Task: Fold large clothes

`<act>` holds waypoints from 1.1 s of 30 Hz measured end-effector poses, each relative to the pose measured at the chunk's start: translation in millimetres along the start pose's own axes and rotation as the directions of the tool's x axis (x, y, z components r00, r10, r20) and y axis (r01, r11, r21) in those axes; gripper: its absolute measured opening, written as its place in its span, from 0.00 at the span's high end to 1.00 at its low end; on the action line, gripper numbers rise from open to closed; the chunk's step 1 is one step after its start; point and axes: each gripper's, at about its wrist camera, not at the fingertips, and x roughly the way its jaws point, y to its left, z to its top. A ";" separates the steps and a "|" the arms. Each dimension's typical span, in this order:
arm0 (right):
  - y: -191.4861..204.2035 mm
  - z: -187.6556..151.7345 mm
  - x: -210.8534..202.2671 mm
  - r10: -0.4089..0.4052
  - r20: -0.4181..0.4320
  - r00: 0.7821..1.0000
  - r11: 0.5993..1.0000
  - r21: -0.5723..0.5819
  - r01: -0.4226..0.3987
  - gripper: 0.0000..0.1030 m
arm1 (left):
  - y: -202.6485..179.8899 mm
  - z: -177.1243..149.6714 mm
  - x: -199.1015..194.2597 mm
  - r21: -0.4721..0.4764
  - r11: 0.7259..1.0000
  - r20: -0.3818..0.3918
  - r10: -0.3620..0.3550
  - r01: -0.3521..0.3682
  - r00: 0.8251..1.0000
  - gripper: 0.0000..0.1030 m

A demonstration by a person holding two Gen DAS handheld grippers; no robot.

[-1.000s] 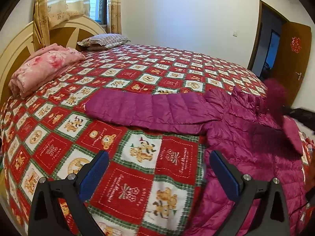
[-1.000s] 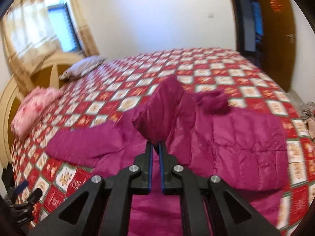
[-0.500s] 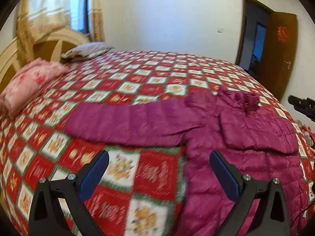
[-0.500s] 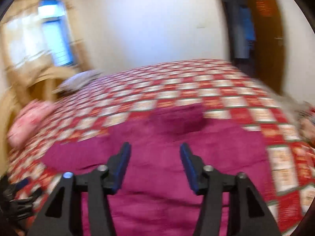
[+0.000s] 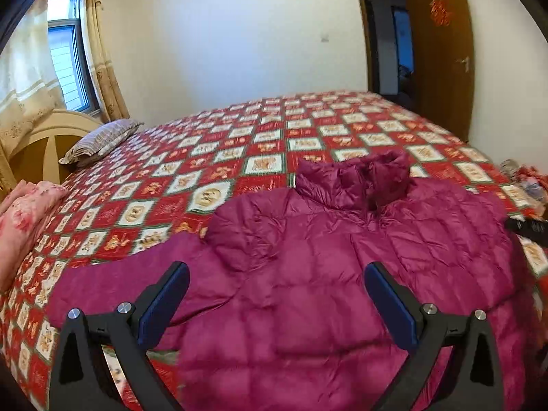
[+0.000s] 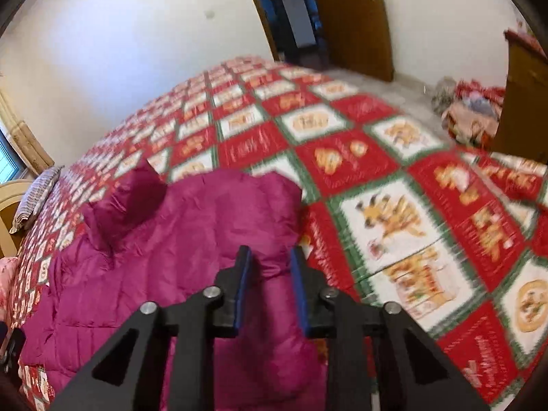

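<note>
- Where the right wrist view blurs, the prints on the red, white and green quilt (image 6: 387,219) smear and the heap of things (image 6: 474,116) on the floor at the upper right cannot be told apart; the lower end of the magenta puffer jacket (image 6: 191,239) runs out under the gripper body at the bottom edge
- In the left wrist view the jacket's (image 5: 325,263) lower part is cut off by the bottom of the frame, and its right edge fades into the dark rim; a black object (image 5: 527,227) at the right edge is too clipped to name
- The jacket lies flat on the quilt (image 5: 239,150) across the lower middle of both views; it is one garment, shiny and quilted in horizontal rows, with a stand-up collar (image 5: 352,179) bunched at its top; one sleeve (image 5: 130,281) stretches out to the lower left, while the other side looks folded in over the chest
- The left gripper (image 5: 277,303) hangs over the jacket with its two blue pads spread wide and nothing between them
- The right gripper (image 6: 270,284) has its jaws narrowing, a clear gap left between the blue pads; jacket fabric shows through the gap, though whether the pads touch it I cannot tell
- Counted: two grippers, one jacket, one striped pillow (image 5: 99,140) at the left, one pink folded blanket (image 5: 24,212) at the far left edge, one wooden door (image 5: 441,48) at the upper right
</note>
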 end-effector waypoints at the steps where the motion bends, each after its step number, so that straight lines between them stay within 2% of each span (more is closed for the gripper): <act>1: 3.6 -3.6 4.9 0.002 -0.015 1.000 1.000 -0.015 -0.003 0.76 | -6.5 1.9 10.8 0.000 1.000 -0.014 0.008 -0.008 1.000 0.01; 3: 10.8 -12.1 16.9 -0.011 -0.034 0.999 0.998 -0.064 0.009 0.75 | -13.2 0.4 30.6 -0.002 0.999 -0.030 0.037 -0.038 0.999 0.01; 7: 11.5 -17.1 15.7 -0.014 -0.015 1.000 0.996 -0.083 0.013 0.75 | -17.9 -18.0 69.5 0.004 0.993 -0.104 0.114 -0.114 0.988 0.01; 8: 12.8 -17.4 15.4 -0.017 -0.016 1.000 0.996 -0.091 0.016 0.75 | -17.9 -24.0 78.2 0.005 0.993 -0.129 0.120 -0.120 0.984 0.01; 10: 14.7 -17.2 14.6 -0.027 -0.019 0.999 0.993 -0.117 0.025 0.75 | -14.4 -32.0 93.7 -0.018 0.996 -0.188 0.081 -0.086 0.979 0.01; 11: 16.6 -17.1 14.3 -0.037 -0.021 0.999 0.991 -0.133 0.034 0.75 | -12.4 -31.7 95.2 -0.031 0.997 -0.194 0.070 -0.078 0.978 0.01; 14: 21.7 -14.3 8.1 -0.078 -0.018 0.997 0.982 -0.175 0.074 0.76 | -9.8 -32.9 95.0 -0.042 0.997 -0.195 0.060 -0.069 0.979 0.01; 17: 28.6 -0.6 -16.5 -0.073 0.098 0.992 0.979 -0.181 0.090 0.76 | -9.0 -33.7 95.4 -0.043 0.997 -0.194 0.060 -0.069 0.979 0.01; 19: 34.5 9.3 -18.7 -0.089 0.128 0.988 0.975 -0.190 0.113 0.76 | -10.3 -34.2 94.9 -0.034 0.996 -0.190 0.071 -0.079 0.979 0.01; 23: 29.0 24.8 31.8 -0.124 0.022 0.992 0.979 -0.159 0.126 0.76 | -15.5 -34.1 96.1 -0.021 0.996 -0.183 0.086 -0.091 0.979 0.01; 25: 20.6 19.9 58.1 -0.113 -0.029 0.993 0.982 -0.157 0.107 0.76 | -13.8 -34.6 96.2 -0.033 0.996 -0.184 0.073 -0.080 0.980 0.01; 26: 19.7 17.4 58.3 -0.104 0.009 0.995 0.981 -0.165 0.104 0.76 | -13.0 -34.7 96.6 -0.038 0.996 -0.186 0.067 -0.076 0.980 0.01; 33: 35.8 15.1 50.0 -0.215 0.011 0.977 0.948 -0.238 0.211 0.76 | -8.3 -35.0 101.0 -0.056 0.997 -0.192 0.050 -0.061 0.980 0.01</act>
